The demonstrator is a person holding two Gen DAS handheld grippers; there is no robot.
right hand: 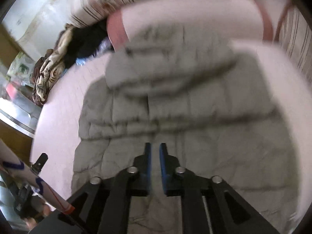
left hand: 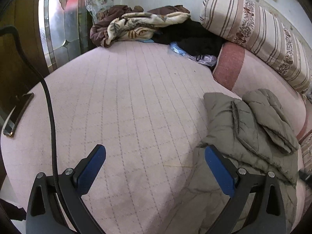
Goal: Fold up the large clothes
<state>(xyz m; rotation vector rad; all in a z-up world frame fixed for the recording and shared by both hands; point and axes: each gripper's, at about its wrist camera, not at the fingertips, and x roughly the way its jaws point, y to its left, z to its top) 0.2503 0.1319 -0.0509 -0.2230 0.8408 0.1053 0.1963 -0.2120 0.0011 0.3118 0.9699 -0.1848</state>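
A grey-olive puffer jacket [left hand: 247, 128] lies on the pink quilted bed [left hand: 126, 97], at the right of the left wrist view, with a sleeve folded over its body. My left gripper [left hand: 155, 152] is open and empty over the bed, its right finger at the jacket's left edge. In the blurred right wrist view the jacket [right hand: 195, 117] fills the middle. My right gripper [right hand: 155, 150] hovers over it with the jaws nearly shut, a narrow gap between them, and nothing seen held.
A crumpled brown and cream blanket [left hand: 136, 25] and dark clothes [left hand: 191, 35] lie at the bed's far end. A striped bolster [left hand: 257, 33] and a pink pillow [left hand: 253, 78] line the right side. A phone [left hand: 17, 115] lies at the left edge, with a black cable [left hand: 49, 105] nearby.
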